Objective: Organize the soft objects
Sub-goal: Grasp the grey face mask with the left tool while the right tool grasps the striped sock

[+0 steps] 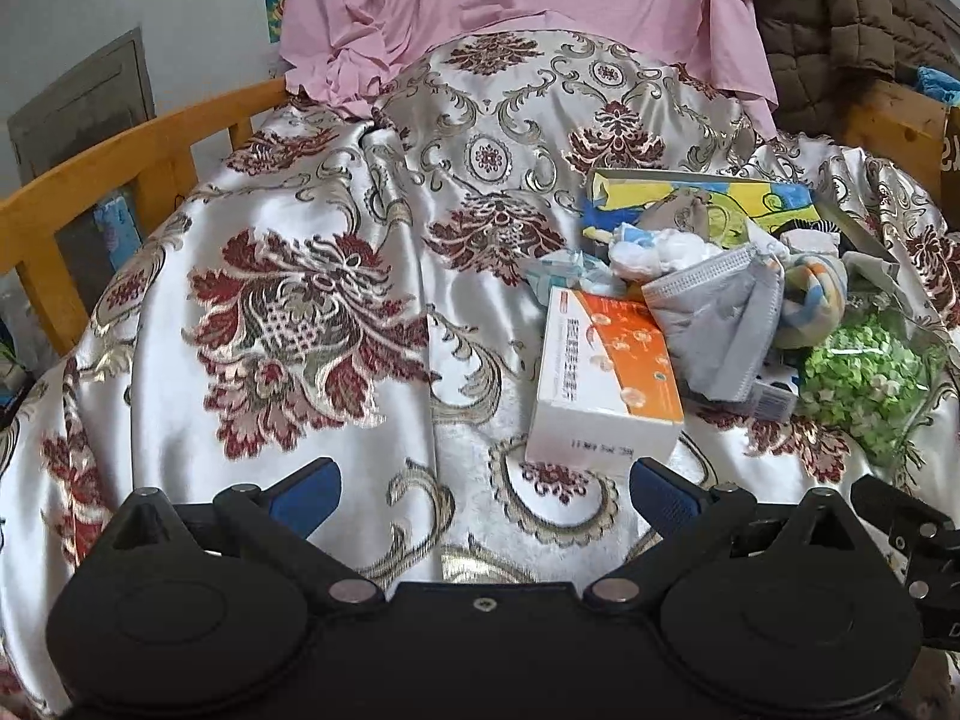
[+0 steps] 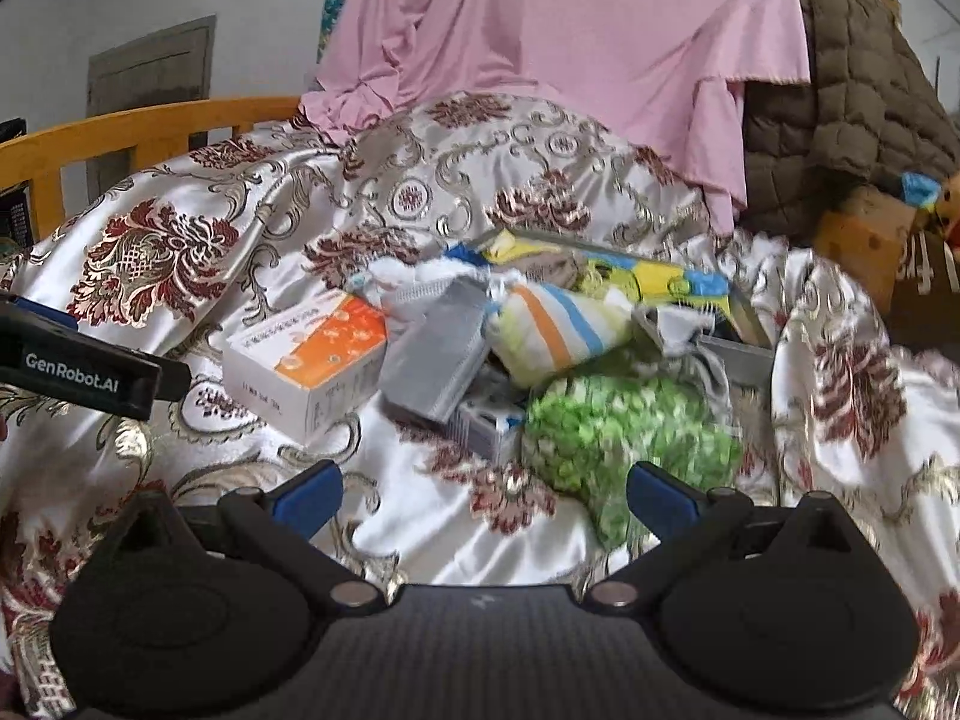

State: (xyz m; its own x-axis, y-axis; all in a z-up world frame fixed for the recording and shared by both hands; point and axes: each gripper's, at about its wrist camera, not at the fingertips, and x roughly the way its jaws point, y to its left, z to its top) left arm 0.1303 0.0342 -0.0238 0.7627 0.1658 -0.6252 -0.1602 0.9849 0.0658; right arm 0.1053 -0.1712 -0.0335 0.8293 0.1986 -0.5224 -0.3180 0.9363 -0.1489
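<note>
A pile of things lies on a floral satin cloth [image 1: 288, 300]: a grey fabric pouch [image 1: 714, 324] [image 2: 438, 354], a striped sock bundle [image 1: 810, 294] [image 2: 558, 324], a green-and-white soft bundle [image 1: 864, 384] [image 2: 624, 426], white crumpled fabric [image 1: 660, 252], and an orange-white carton [image 1: 606, 378] [image 2: 312, 360]. My left gripper [image 1: 483, 489] is open and empty, just short of the carton. My right gripper [image 2: 483, 495] is open and empty, its right finger next to the green bundle.
A yellow-blue box [image 1: 708, 198] [image 2: 630, 270] sits behind the pile. A pink sheet [image 1: 540, 6] and a brown quilt [image 2: 858, 96] hang at the back. A wooden rail [image 1: 120, 162] borders the left. The left gripper's body [image 2: 90, 372] shows at the right view's left edge.
</note>
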